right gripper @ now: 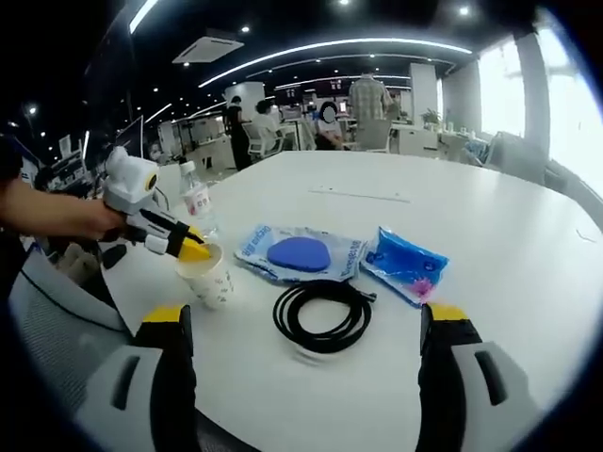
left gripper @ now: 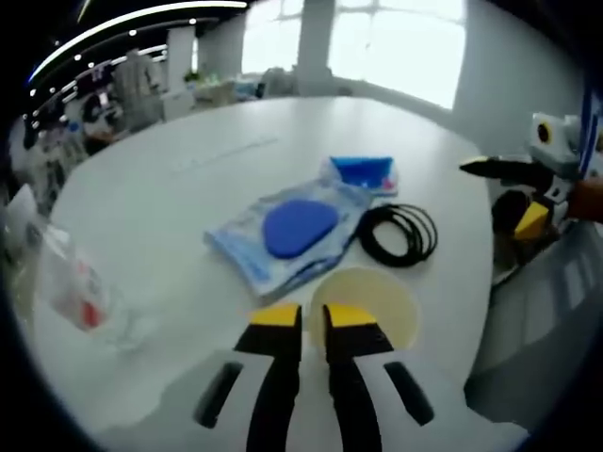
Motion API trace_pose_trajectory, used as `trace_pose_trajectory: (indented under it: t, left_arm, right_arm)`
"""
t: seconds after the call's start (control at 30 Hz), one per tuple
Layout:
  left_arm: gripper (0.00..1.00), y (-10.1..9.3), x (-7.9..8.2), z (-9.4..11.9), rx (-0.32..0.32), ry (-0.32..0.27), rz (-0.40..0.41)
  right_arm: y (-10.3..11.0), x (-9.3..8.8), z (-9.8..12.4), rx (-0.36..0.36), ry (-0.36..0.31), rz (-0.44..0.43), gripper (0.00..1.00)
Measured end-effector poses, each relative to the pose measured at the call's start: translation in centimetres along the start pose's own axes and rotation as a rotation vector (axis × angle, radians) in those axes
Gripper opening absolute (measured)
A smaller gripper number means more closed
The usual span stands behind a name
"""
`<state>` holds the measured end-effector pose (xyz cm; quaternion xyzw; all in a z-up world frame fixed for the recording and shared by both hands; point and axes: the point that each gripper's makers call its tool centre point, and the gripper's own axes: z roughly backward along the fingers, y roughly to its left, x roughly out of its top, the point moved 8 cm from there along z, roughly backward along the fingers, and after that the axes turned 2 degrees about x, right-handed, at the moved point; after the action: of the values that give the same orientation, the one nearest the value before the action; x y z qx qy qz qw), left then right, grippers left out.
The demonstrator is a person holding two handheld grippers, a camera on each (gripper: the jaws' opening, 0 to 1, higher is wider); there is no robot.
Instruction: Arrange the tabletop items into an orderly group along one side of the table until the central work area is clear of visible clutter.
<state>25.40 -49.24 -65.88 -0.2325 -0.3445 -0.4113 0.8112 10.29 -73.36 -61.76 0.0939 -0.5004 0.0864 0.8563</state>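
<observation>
While we look along our left gripper (left gripper: 314, 320), its yellow-tipped jaws stand nearly together, pinching the near rim of a pale paper cup (left gripper: 369, 303) that sits on the round white table (left gripper: 188, 188). From the right gripper view we see that same gripper (right gripper: 191, 250) coming in from nine o'clock, its tips at the rim of the cup (right gripper: 209, 276), with a person's hand (right gripper: 57, 215) behind it.

Our right gripper (right gripper: 311, 330) has its jaws spread wide, with nothing between them but tabletop (right gripper: 490, 217) and the coiled black cable (right gripper: 322, 315) lying beyond the tips. In the left gripper view the right gripper (left gripper: 509, 169) shows at about three o'clock, off the table's edge.

Beyond the cup at eleven o'clock in the left gripper view lies a clear plastic packet with a blue oval pad (left gripper: 298, 226) inside; the cable coil (left gripper: 398, 234) rests just beside it at one o'clock, and a smaller blue packet (left gripper: 363, 173) lies past both. A plastic water bottle (left gripper: 75, 282) lies at nine o'clock, well apart from the rest.

In the right gripper view the blue pad packet (right gripper: 300, 254), the small blue packet (right gripper: 407, 266) and the bottle (right gripper: 197, 202) ring the cable. People (right gripper: 367, 99) stand by desks far behind.
</observation>
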Motion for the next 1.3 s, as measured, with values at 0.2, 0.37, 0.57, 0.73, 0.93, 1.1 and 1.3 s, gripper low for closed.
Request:
trace_pose_trajectory:
  t: [0.2, 0.37, 0.57, 0.73, 0.93, 1.1, 1.3]
  left_arm:
    - [0.03, 0.0, 0.0, -0.2, 0.007, 0.009, 0.04]
    - [0.03, 0.0, 0.1, -0.1, 0.006, 0.01, 0.052]
    - [0.02, 0.2, 0.4, 0.2, 0.011, 0.005, 0.061]
    - [0.01, 0.8, 0.5, 0.5, 0.021, 0.006, 0.065]
    - [0.01, 1.9, 0.8, 1.2, 0.037, -0.001, 0.086]
    - [0.01, 3.3, 1.4, 1.5, 0.059, -0.01, 0.115]
    - [0.01, 4.8, 2.2, 1.6, 0.091, -0.013, 0.12]
  right_arm:
    - [0.3, 0.2, 0.8, -0.007, -0.007, 0.04, 1.0]
    - [0.3, 0.5, 1.2, -0.011, -0.021, 0.047, 1.0]
    - [0.4, 0.4, 1.4, -0.013, -0.023, 0.05, 1.0]
    - [0.5, 0.4, 1.3, -0.013, -0.018, 0.047, 1.0]
    - [0.6, 0.3, 1.3, -0.008, -0.016, 0.049, 1.0]
    - [0.7, 0.2, 1.3, -0.005, -0.013, 0.047, 1.0]
    - [0.6, 0.2, 1.2, -0.004, -0.016, 0.041, 1.0]
